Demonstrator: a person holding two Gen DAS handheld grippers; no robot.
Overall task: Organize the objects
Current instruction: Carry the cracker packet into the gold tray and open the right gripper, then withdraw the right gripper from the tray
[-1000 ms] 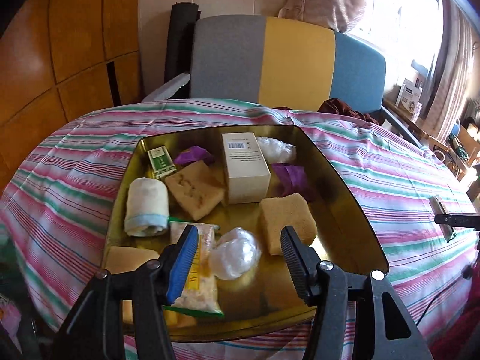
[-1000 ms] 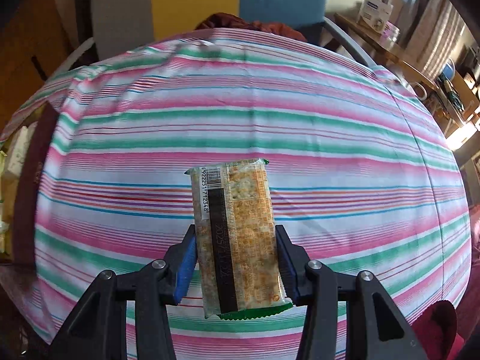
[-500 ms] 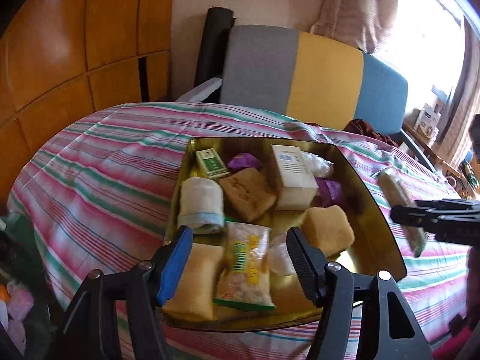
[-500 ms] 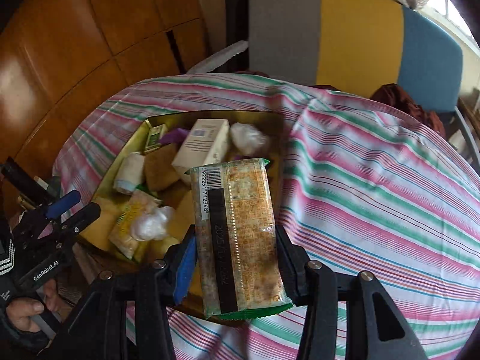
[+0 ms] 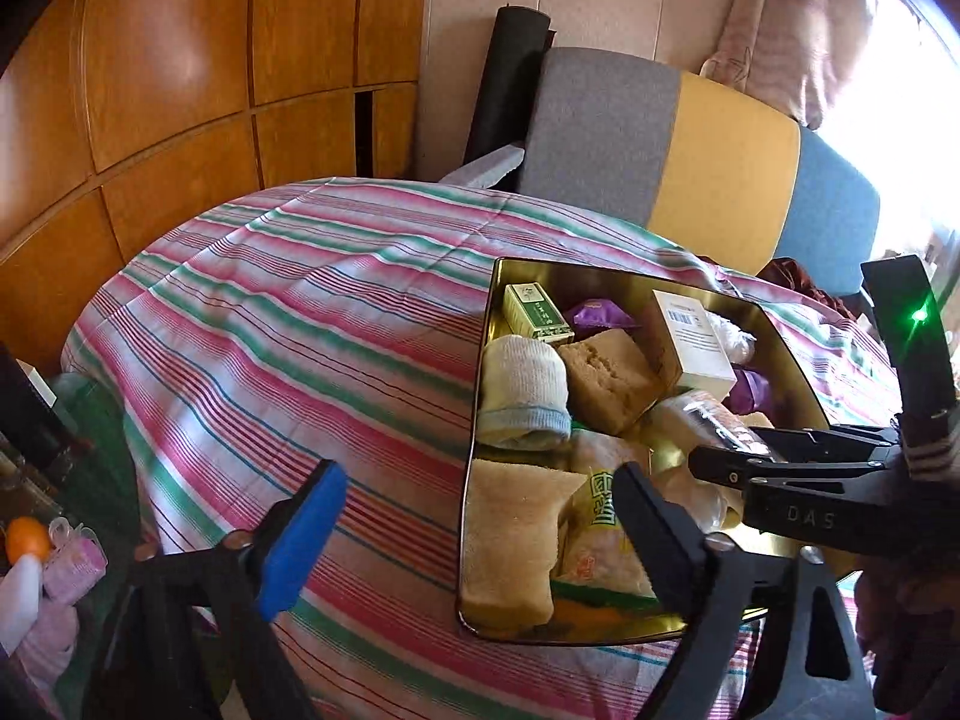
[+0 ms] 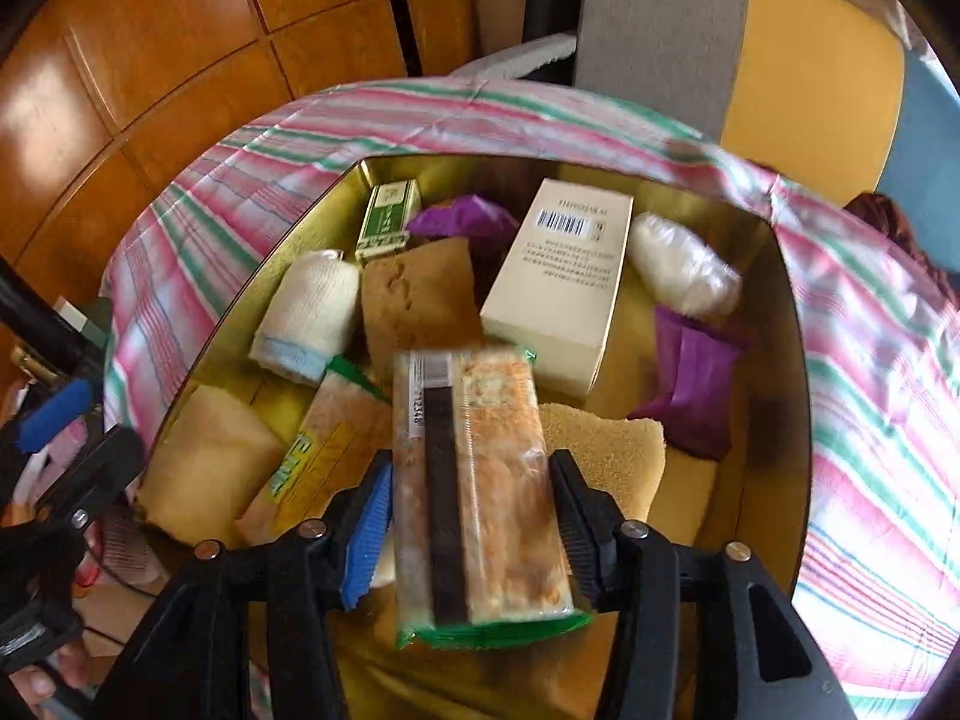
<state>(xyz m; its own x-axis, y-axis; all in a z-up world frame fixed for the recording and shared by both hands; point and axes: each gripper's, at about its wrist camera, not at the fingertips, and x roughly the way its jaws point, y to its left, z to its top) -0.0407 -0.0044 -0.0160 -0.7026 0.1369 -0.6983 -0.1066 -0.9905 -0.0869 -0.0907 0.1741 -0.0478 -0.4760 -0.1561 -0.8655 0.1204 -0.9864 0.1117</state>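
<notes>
Right gripper (image 6: pixel 471 516), jaws opening, apparently still contacts the cracker packet (image 6: pixel 480 492) over the gold tray (image 6: pixel 798 360). Left gripper (image 5: pixel 474 516): opening, empty, at tray's left edge.

Daylight floods in from the window (image 5: pixel 912 78) far right, blown out; fisheye edges bend, and the right wrist view blurs.

"DAS" on the right tongs (image 5: pixel 807 516); digits "2348" on the cracker packet (image 6: pixel 480 498)
</notes>
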